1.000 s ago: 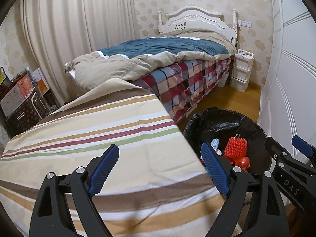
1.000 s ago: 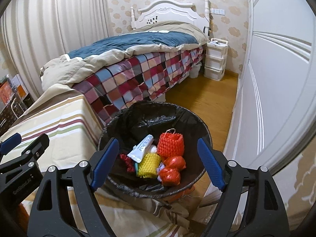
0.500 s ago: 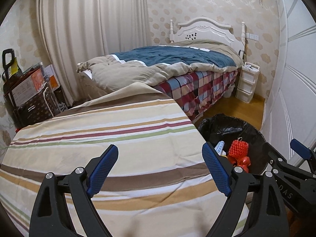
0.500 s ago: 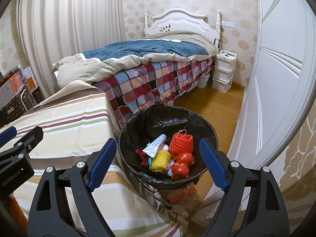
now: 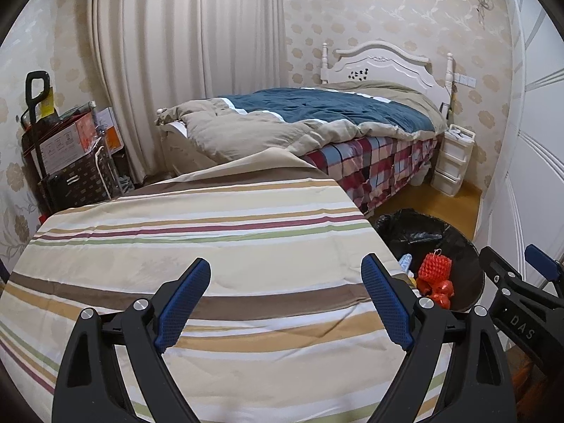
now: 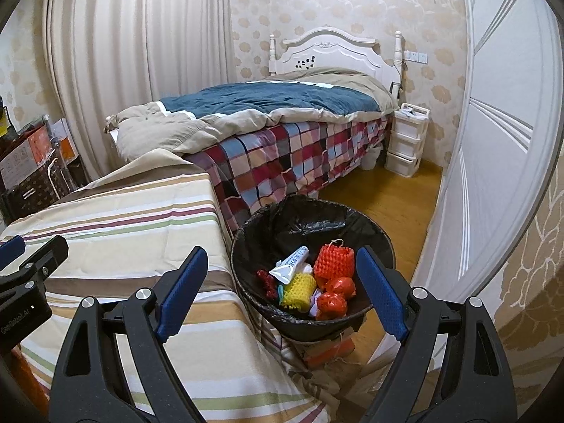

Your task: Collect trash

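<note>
Sitting in a black-lined bin (image 6: 312,218) on the floor, just beside the striped tabletop (image 6: 116,232): trash (image 6: 310,282), namely a red net (image 6: 333,262), a yellow net (image 6: 299,287), a squeezed white tube (image 6: 290,264) and red wrappers (image 6: 335,298). Hanging above the bin's near rim with blue pads spread wide and gripping nothing: the right hand-held gripper (image 6: 280,292), its jaws having just been opening. Hovering over the bare striped cloth, likewise wide apart and gripping nothing: the left hand-held gripper (image 5: 285,299). Lying beyond: a bed (image 6: 282,120) with a blue quilt and checked sheet.
</note>
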A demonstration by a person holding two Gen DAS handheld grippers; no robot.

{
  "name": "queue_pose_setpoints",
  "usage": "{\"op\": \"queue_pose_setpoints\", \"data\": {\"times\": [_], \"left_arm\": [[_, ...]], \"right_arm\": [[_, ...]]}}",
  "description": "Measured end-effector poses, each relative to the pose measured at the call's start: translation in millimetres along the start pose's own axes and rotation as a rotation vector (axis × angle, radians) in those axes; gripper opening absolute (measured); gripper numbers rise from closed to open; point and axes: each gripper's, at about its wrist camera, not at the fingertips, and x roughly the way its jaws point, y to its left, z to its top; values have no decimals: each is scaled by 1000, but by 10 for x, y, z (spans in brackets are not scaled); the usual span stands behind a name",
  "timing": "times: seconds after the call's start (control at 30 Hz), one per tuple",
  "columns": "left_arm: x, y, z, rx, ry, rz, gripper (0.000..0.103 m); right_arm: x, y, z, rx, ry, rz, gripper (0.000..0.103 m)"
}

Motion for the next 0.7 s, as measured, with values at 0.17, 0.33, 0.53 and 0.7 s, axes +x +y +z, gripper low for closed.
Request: {"op": "queue_pose_setpoints", "data": {"times": [0.17, 0.33, 0.53, 0.7], "left_arm": [[-5, 29, -2, -6, -2, 3, 87], [-22, 48, -8, -7, -5, 3, 87], [-22, 49, -8, -8, -5, 3, 87], [-21, 50, -10, -9, -5, 4, 87]], "right_arm": [[-15, 22, 2, -5, -4, 0, 84], [-16, 27, 1, -5, -4, 0, 84], [-16, 25, -3, -5, -3, 0, 84], [-16, 24, -7, -6, -4, -1, 84]]}}
